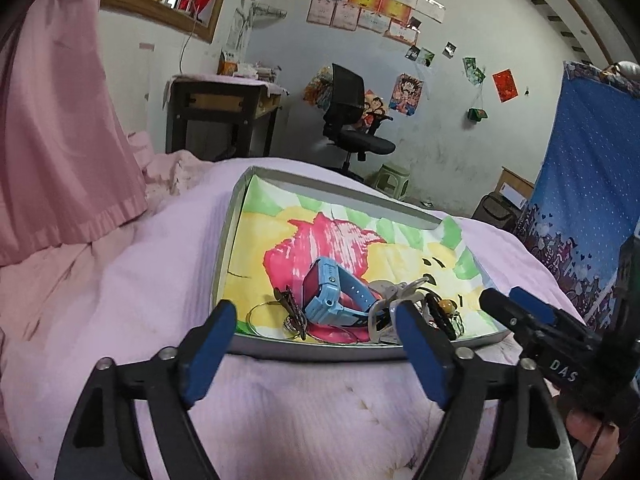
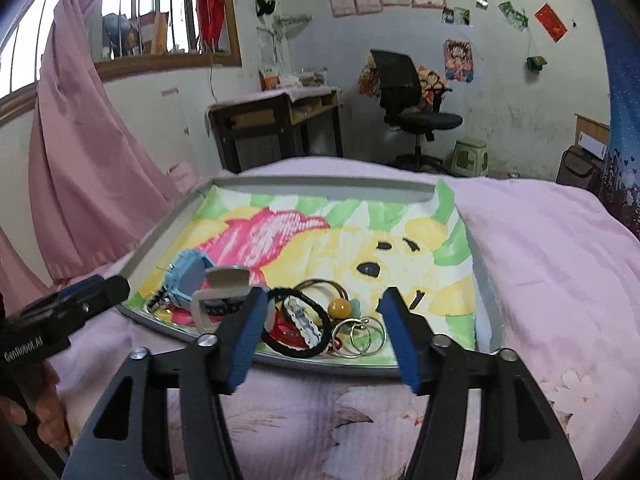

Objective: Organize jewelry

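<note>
On the bed (image 1: 120,280) sits a tray (image 1: 320,350) with a painted paper (image 2: 360,232) lying inside it; all the jewelry that can be seen is piled at the near end of the tray; so the gathering looks mostly done; what may be left is to spread or sort the pile, but that is only a guess, since no other loose pieces show on the bed.

The pile holds a blue watch (image 1: 332,300), a white clasp (image 2: 224,280), a black band (image 2: 308,350), a round bead (image 2: 339,307) and some rings (image 2: 360,336); a thin ring and a dark charm lie at the left of the watch; they touch and overlap each other, so it is hard to tell every piece apart.

The left gripper (image 1: 312,344) has its fingers (image 1: 208,352) wide apart with nothing between them; it hangs over the near rim of the tray, and the watch lies just past the tips, in line with the gap; no pad touches it.

The right gripper (image 2: 324,332) also has its fingers (image 2: 244,336) apart and holds nothing; the black band, the bead and the rings lie just beyond the tips, between the two fingers as the camera sees it; the pads are not on any of them; the clasp sits beside the left finger.

Both grippers are close together at the same end of the tray; each shows at the edge of the other's view.
</note>
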Tool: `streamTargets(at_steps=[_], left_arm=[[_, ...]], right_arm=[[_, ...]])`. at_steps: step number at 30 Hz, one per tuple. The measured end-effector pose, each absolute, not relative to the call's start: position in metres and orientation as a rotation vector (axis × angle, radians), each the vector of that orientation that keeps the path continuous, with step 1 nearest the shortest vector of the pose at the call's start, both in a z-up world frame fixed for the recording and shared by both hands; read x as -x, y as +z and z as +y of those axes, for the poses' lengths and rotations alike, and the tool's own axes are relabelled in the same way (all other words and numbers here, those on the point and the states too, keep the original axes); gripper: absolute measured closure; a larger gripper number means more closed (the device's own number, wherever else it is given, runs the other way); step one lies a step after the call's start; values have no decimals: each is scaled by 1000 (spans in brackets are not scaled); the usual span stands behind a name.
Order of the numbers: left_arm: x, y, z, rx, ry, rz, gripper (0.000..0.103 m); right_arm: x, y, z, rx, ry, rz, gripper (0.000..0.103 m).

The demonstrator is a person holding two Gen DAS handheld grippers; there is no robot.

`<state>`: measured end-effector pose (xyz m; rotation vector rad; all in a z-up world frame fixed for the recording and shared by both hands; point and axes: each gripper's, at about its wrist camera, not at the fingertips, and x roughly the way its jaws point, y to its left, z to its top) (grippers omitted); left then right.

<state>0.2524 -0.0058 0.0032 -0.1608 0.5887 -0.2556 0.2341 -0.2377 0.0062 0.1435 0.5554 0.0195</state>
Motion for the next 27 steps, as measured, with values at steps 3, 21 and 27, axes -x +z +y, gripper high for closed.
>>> streamTargets(at_steps=[3,21,27], left_arm=[[-243,8,-4,150,-246,557,9],[-168,37,6,115,-206,396,0],[-148,36,8,131,-194,373,0]], right_arm=[[-225,12,-239,-156,20,529,23],[-141,33,-245,-197,14,394,1],[-118,33,-246,-206,22,371,1]])
